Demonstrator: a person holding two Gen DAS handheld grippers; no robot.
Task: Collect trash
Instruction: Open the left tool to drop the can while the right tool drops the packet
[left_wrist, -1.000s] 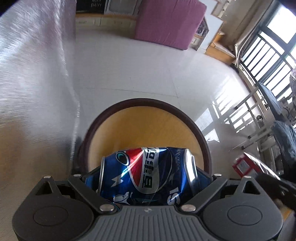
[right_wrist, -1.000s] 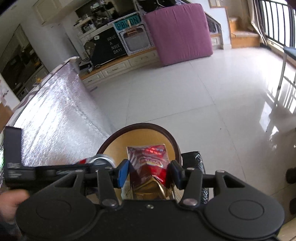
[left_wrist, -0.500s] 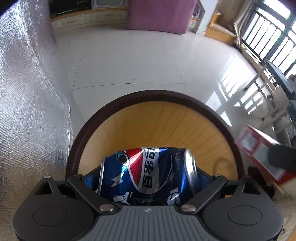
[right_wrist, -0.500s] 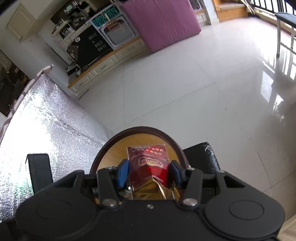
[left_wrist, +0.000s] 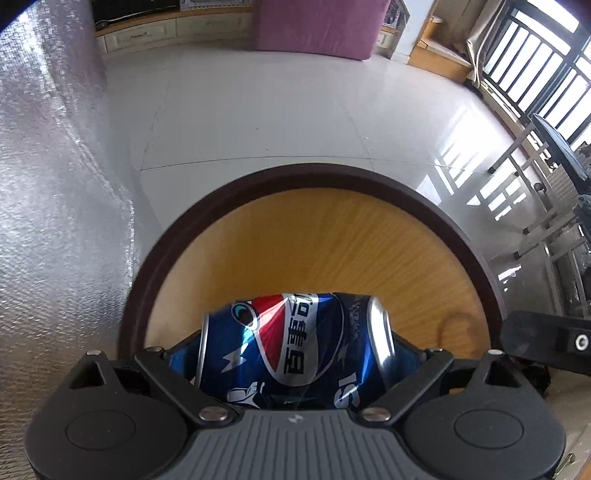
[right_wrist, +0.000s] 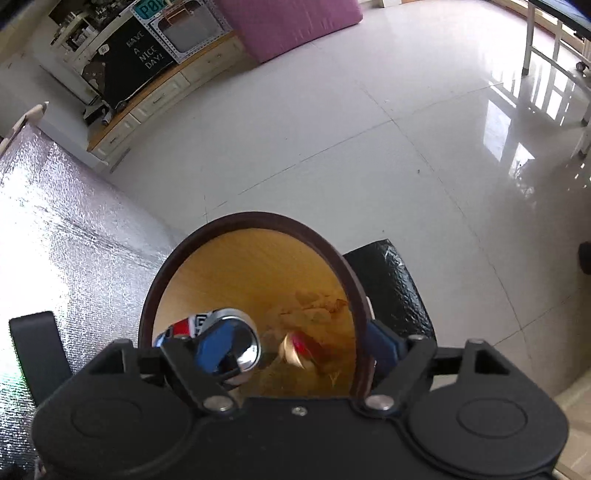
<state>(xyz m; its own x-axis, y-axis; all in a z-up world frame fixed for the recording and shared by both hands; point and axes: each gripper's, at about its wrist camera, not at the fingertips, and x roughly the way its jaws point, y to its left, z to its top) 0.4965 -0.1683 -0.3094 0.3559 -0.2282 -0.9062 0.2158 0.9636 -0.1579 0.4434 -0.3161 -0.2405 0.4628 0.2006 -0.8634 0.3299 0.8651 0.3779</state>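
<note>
floor (right_wrist: 388, 155): we see glossy white tiles filling most of both views, with window light mirrored on them.
foil sheet (left_wrist: 55, 221): a crinkled silver surface runs down the left of each view, just beside the bin.
pink mattress (left_wrist: 317, 26): it stands upright at the far wall, next to a low cabinet (right_wrist: 155, 99) with pale drawers.
bin (left_wrist: 369, 177): a round container with a dark brown rim and an orange wood-grain inner wall, open at the top; both grippers hang over its mouth, pointing steeply down.
black bag (right_wrist: 391, 284): a shiny dark bag sits against the bin's right side in the right wrist view.
left gripper (left_wrist: 295, 354): we see its fingers pinching a crushed blue pepsi can (left_wrist: 291, 347) by its two ends; the can lies crosswise between the pads, over the bin's opening.
right gripper (right_wrist: 284, 347): its fingers stand spread wide, having just been opening; no thing is pressed between the pads, and the right blue pad (right_wrist: 384, 341) sits over the bin's rim.
snack wrapper (right_wrist: 299, 349): the red and gold packet appears blurred inside the bin, below the open fingers and free of them.
bin contents: we make out pale crumpled scraps (right_wrist: 314, 314) against the inner wall, too unclear to name.
</note>
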